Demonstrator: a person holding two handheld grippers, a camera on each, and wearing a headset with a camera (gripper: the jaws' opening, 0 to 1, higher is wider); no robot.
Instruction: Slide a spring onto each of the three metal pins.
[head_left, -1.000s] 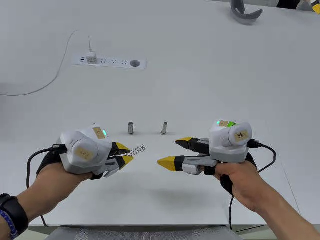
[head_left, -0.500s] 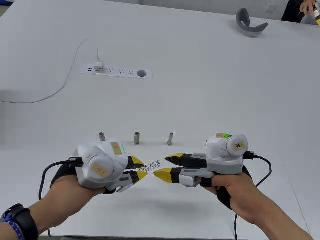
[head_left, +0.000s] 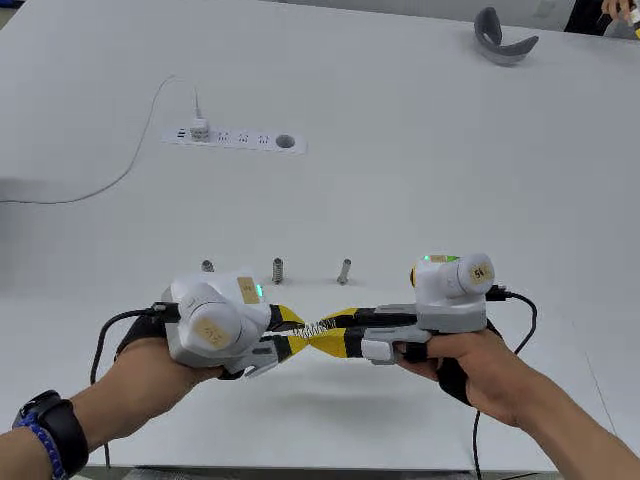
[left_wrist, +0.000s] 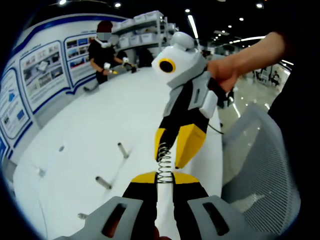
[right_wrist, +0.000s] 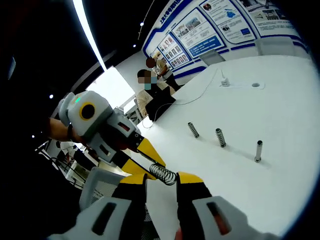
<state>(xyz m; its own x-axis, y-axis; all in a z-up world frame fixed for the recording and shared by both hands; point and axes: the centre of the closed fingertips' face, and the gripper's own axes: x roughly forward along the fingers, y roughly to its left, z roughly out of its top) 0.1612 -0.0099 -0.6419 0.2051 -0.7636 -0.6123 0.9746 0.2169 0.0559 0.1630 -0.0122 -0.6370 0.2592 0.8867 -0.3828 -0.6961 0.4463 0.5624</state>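
Low centre of the head view: left gripper (head_left: 293, 333) and right gripper (head_left: 333, 332) meet tip to tip over the white table (head_left: 430, 200). Left jaws are pinched on one end of the spring (head_left: 315, 326). Right jaws sit narrowly apart around its other end, and we cannot tell whether they grip it. Just above, at mid-frame, we log three pins in a row: left pin (head_left: 207, 266) and middle pin (head_left: 278, 269) carry springs, right pin (head_left: 344, 270) is bare. Upper left: power strip (head_left: 235, 140).
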